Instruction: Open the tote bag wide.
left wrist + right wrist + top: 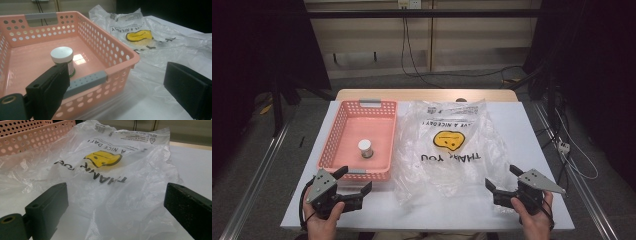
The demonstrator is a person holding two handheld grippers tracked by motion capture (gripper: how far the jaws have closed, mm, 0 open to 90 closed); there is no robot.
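Note:
A pink perforated basket (343,120) stands on the left half of the white table, with a small white-capped jar (365,148) upright inside it. The basket (107,47) and the jar (62,58) also fill much of the left gripper view. A clear plastic bag (447,145) with a yellow smiley and "THANK YOU" print lies crumpled right of the basket. My left gripper (354,181) rests open at the basket's near edge, nothing between its jaws. My right gripper (503,179) stands open at the bag's near right corner. The bag (105,170) lies ahead of its jaws.
The white table (537,130) has bare surface right of the bag and along the front edge. Beyond the table's far edge are cables on the floor and dark stands at both sides.

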